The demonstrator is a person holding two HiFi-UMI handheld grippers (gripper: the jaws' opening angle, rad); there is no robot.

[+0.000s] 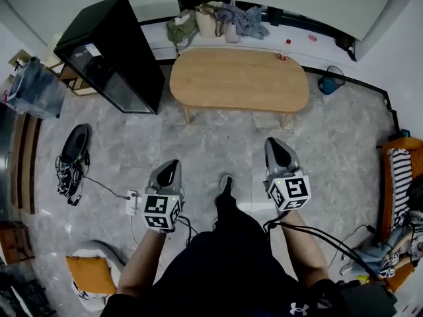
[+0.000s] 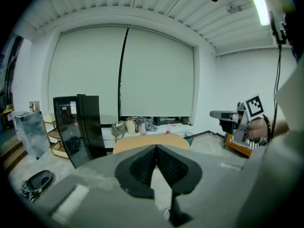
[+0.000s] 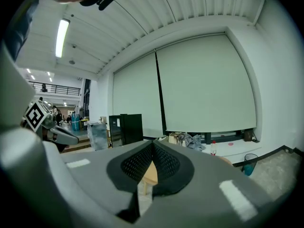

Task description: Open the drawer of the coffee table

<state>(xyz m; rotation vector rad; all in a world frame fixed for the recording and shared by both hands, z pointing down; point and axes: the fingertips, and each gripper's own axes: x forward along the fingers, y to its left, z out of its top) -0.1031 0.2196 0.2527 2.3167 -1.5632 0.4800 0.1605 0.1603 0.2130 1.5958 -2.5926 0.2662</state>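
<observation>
Position: the person stands on the grey stone floor [image 1: 218, 137] short of the table [image 1: 238, 78], one dark shoe [image 1: 225, 187] pointing at it.

Left hand-held gripper [image 1: 173, 167]: held on the near side of the table, well apart from it, aimed toward its left end. Jaws narrow, closed tip to tip, holding nothing; its own view [image 2: 156, 147] confirms this, with the table top [image 2: 128, 144] showing just beyond the tips.

Right hand-held gripper [image 1: 277, 152]: also on the near side, level with the left one, in line with the table's right end and closer to it, not touching. Jaws closed together and empty [image 3: 152, 144]; a strip of the table [image 3: 149, 172] shows below the joined tips.

Table: oval wooden top on pale legs, long side facing the person, top bare. Drawer: not visible in any view.

Left of the table, on the near side: a white power strip [image 1: 132, 203] with its cord, and a black sandal [image 1: 73, 150].

Just beside the table's left end: a black cabinet [image 1: 109, 55].

Behind the table: a white ledge [image 1: 264, 41] carrying bags [image 1: 211, 22] and a bottle [image 1: 284, 50] with a red cap.

Off the table's far right end: a teal bin [image 1: 330, 81] on the floor.
</observation>
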